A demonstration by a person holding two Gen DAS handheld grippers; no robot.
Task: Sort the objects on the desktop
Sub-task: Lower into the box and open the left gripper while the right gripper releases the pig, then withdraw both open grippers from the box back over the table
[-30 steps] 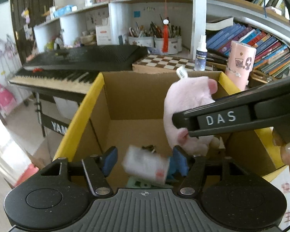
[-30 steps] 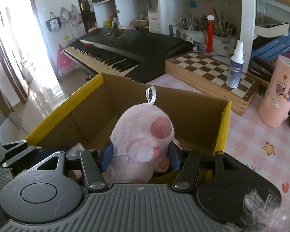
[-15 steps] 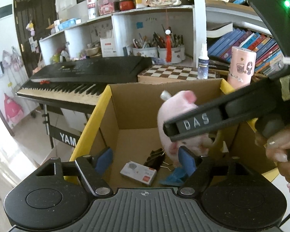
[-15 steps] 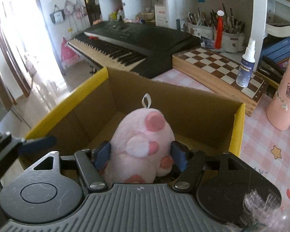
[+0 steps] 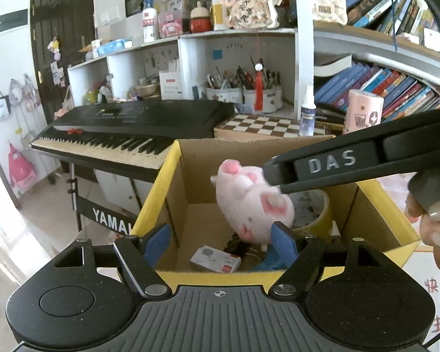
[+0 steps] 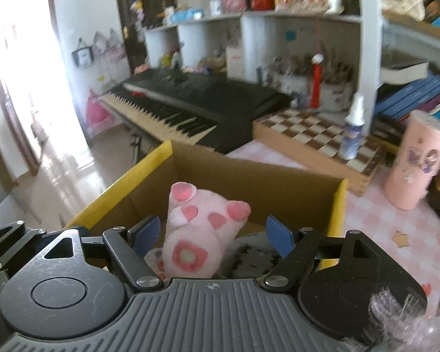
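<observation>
A pink plush toy (image 5: 253,202) lies tipped over inside an open cardboard box with yellow flaps (image 5: 161,187). In the right wrist view the plush (image 6: 199,231) sits between my right gripper's (image 6: 212,234) spread fingers without touching either pad; that gripper is open. My left gripper (image 5: 220,242) is open and empty above the box's near edge. A small white card box (image 5: 215,261), black binder clips and a yellow tape roll (image 5: 314,214) lie on the box floor. The right gripper's finger (image 5: 337,165) crosses the left wrist view.
A black keyboard (image 5: 132,129) stands behind the box to the left. A chessboard (image 6: 316,143), a spray bottle (image 6: 352,129) and a pink cylinder (image 6: 416,161) stand on the pink checked table (image 6: 396,226) to the right. Shelves with books and pen cups are behind.
My left gripper let go of the small white box, which fell into the cardboard box. My right gripper opened and released the plush, which tipped over inside the box. Both grippers pulled back.
</observation>
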